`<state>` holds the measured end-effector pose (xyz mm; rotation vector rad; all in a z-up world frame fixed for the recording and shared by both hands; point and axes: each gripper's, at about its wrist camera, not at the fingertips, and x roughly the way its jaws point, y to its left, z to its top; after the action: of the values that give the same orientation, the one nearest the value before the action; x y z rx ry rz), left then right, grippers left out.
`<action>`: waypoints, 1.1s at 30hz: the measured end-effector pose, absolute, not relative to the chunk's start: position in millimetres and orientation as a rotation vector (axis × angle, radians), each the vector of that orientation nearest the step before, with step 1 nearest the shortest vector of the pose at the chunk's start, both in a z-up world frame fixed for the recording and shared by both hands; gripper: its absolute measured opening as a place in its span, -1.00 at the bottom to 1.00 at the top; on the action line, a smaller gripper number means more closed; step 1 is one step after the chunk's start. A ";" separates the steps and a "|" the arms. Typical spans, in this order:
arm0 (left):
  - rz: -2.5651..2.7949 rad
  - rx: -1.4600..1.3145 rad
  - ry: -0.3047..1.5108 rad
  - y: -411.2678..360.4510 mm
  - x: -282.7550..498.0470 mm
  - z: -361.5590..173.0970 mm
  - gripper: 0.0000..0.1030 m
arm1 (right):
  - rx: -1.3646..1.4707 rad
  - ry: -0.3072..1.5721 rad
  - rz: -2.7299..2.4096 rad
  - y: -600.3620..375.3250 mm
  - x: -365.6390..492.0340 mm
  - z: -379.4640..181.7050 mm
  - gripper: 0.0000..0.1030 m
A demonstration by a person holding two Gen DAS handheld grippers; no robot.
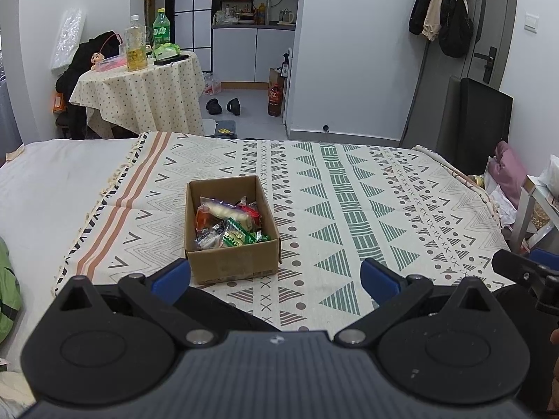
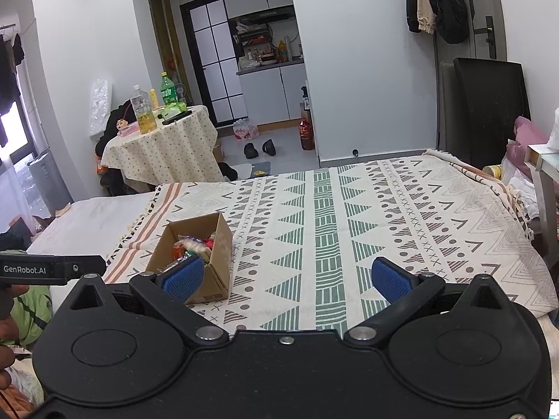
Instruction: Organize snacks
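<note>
Both our left gripper (image 1: 276, 277) and right gripper (image 2: 287, 277) spread wide, empty; snack packets (image 1: 229, 221) in the cardboard box (image 1: 230, 262) near-left on the blanket (image 1: 349, 192) look light, crinkly, slippery, so pinch mid-body.

Brightness: soft, even indoor light is filling the room; nothing is looking dim.
Source: daylight is coming through the window (image 2: 14, 129) at the far left.
Shadows: faint ones are lying beside the cardboard box (image 1: 230, 230).
Distortion: walls and doorways are bowing at the edges; corners are vignetting black.
Focus: everything is staying sharp.
</note>
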<state>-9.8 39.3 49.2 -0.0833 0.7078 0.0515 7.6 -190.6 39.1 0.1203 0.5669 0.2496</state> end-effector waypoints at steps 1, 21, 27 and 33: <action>0.052 -0.084 0.708 39.1 -10.2 49.1 1.00 | 0.118 0.566 0.250 -190.5 7.0 39.2 1.00; 0.062 -0.097 0.721 44.1 -9.8 44.2 1.00 | 0.067 0.599 0.239 -183.8 10.7 32.9 1.00; 0.069 -0.101 0.731 47.9 -8.2 39.6 1.00 | 0.076 0.601 0.232 -183.4 11.4 33.8 1.00; 0.069 -0.104 0.728 49.6 -6.6 40.5 1.00 | 0.075 0.606 0.232 -182.9 12.5 33.4 1.00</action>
<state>-6.6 49.6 40.5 -0.1045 0.7278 0.0688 12.5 -182.9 33.4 0.0748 0.6055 0.2316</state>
